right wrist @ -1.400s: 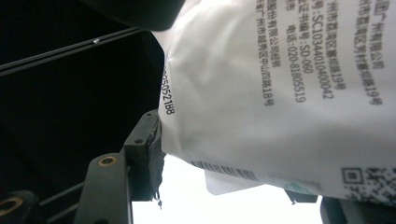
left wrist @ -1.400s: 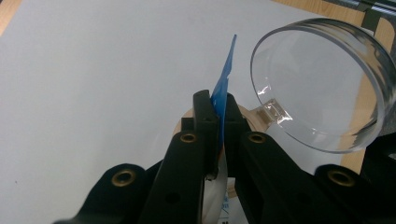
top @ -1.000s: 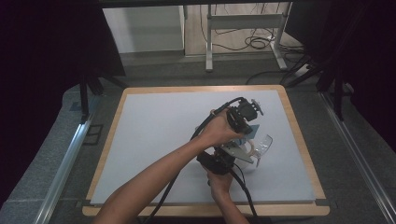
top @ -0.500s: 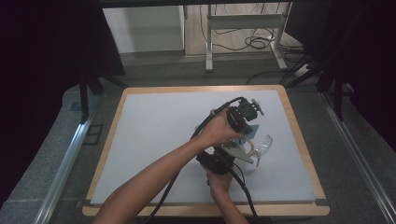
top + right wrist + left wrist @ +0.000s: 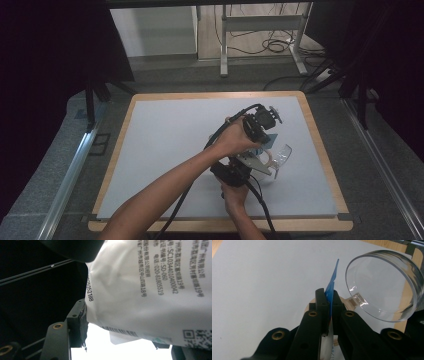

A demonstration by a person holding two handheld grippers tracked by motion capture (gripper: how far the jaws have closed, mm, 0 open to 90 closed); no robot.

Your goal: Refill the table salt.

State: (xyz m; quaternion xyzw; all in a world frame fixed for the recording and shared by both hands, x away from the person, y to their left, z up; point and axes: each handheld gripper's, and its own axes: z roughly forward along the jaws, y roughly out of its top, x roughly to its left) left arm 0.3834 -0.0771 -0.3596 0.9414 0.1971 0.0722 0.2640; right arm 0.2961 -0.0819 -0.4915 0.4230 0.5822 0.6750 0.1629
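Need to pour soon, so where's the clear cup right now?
In the high view, the clear cup lies tipped on the mat's right half, just right of the packet held by both grippers.

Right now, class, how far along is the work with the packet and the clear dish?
Done: both grippers grip the white packet. The left gripper is shut on its blue edge; the right gripper holds its printed body.

In hand: it hangs beside the clear dish, seemingly being torn open.

Left: no opening shows, and the dish looks empty, so opening and pouring probably remain.
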